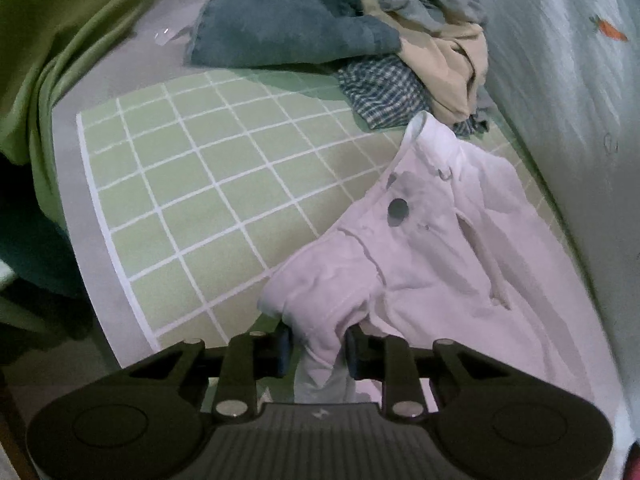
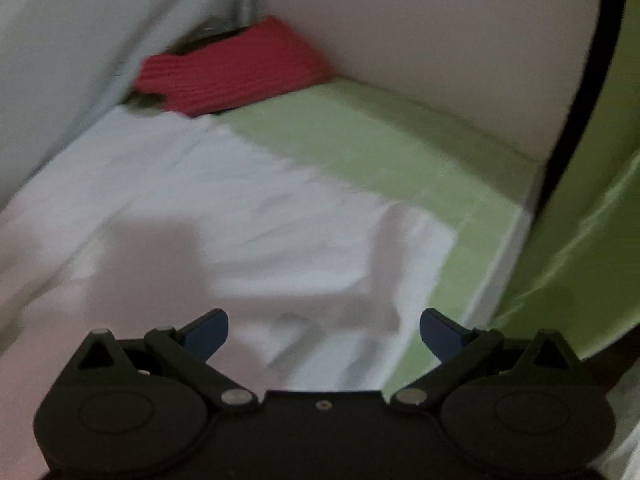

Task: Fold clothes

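Note:
A white pair of trousers (image 1: pixel 432 248) with a dark button lies on the green checked mat (image 1: pixel 192 200), waistband toward the far side. My left gripper (image 1: pixel 318 350) is shut on a bunched fold of the trousers at their near edge, with cloth pinched between both pads. In the right wrist view the same white cloth (image 2: pixel 224 208) spreads flat over the mat (image 2: pixel 360 140). My right gripper (image 2: pixel 324 334) hovers just above it, jaws wide open, nothing between the blue pads (image 2: pixel 208 334). That view is blurred by motion.
A heap of unfolded clothes sits at the mat's far end: a blue-grey towel (image 1: pixel 288 24), a tan garment (image 1: pixel 448 64), a checked shirt (image 1: pixel 384 92). A pale sheet (image 1: pixel 568 120) rises on the right. A folded red cloth (image 2: pixel 236 68) lies in the far corner. Green fabric (image 1: pixel 48 60) hangs left.

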Motion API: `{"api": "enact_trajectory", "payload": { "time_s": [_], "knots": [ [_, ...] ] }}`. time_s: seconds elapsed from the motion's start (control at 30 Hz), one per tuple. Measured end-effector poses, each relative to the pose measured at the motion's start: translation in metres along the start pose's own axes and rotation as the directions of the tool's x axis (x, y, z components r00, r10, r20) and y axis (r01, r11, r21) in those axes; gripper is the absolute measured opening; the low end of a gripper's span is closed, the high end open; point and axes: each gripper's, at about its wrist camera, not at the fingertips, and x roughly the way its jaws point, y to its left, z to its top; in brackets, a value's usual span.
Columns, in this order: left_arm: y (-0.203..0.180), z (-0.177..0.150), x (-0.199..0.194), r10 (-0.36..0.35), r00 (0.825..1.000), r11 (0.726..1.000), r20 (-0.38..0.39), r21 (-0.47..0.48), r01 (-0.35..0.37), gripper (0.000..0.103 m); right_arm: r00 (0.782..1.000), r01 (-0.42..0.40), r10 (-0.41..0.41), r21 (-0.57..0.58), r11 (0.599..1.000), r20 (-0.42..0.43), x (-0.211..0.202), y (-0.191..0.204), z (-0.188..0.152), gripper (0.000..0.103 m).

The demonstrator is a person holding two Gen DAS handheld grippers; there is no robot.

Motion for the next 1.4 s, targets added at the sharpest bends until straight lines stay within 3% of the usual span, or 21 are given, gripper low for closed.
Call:
{"api": "enact_trajectory", "payload": {
  "time_s": [0.13, 0.23, 0.43, 0.67, 0.77, 0.83, 0.9, 1.0, 1.1, 1.23, 1.4],
  "knots": [
    [-0.014, -0.004, 0.004, 0.071, 0.997, 0.995, 0.015, 0.074, -0.072, 0.027, 1.0, 0.02, -0.021, -0.043, 0.999, -0.02, 0.014, -0.009, 0.008, 0.103],
    [-0.019, -0.006, 0.006, 0.099, 0.995, 0.992, 0.024, 0.074, -0.101, 0.027, 0.999, 0.02, -0.022, -0.054, 0.998, -0.038, 0.027, -0.011, 0.012, 0.103],
    [-0.023, -0.012, 0.01, 0.138, 0.99, 0.99, 0.036, 0.004, -0.138, 0.036, 0.998, -0.007, 0.008, 0.017, 1.0, -0.062, 0.041, -0.01, 0.014, 0.103],
    [-0.019, -0.016, 0.015, 0.127, 0.992, 0.987, 0.02, -0.098, -0.125, 0.037, 0.996, 0.007, -0.002, 0.052, 0.999, -0.085, 0.043, -0.008, 0.018, 0.101],
    [-0.011, -0.018, 0.012, 0.078, 0.997, 0.984, 0.027, -0.162, -0.073, 0.026, 0.997, -0.002, 0.006, 0.059, 0.998, -0.077, 0.037, -0.009, 0.022, 0.076],
    [-0.009, -0.02, 0.008, 0.048, 0.998, 0.982, 0.039, -0.182, -0.04, 0.021, 0.996, -0.035, 0.041, 0.08, 0.996, -0.076, 0.032, -0.012, 0.026, 0.03],
    [-0.007, -0.02, 0.001, 0.02, 0.998, 0.981, 0.063, -0.192, -0.007, 0.019, 0.995, -0.054, 0.063, 0.115, 0.992, -0.072, 0.026, -0.014, 0.031, 0.006],
    [-0.007, -0.02, -0.017, -0.048, 0.99, 0.977, 0.131, -0.202, 0.074, 0.018, 0.994, -0.106, 0.107, 0.163, 0.981, 0.005, 0.002, -0.018, 0.039, 0.004],
    [-0.011, -0.014, -0.032, -0.062, 0.983, 0.982, 0.173, -0.164, 0.091, 0.016, 0.987, -0.136, 0.118, 0.167, 0.976, 0.111, -0.029, -0.017, 0.048, 0.004],
    [0.001, -0.005, -0.049, -0.062, 0.979, 0.972, 0.195, -0.211, 0.104, 0.016, 0.964, -0.171, 0.128, 0.171, 0.97, 0.234, -0.067, -0.016, 0.061, 0.003],
    [0.032, -0.006, -0.077, -0.042, 0.974, 0.968, 0.221, -0.235, 0.094, 0.016, 0.942, -0.205, 0.156, 0.142, 0.968, 0.296, -0.103, -0.016, 0.065, 0.003]
  ]
}}
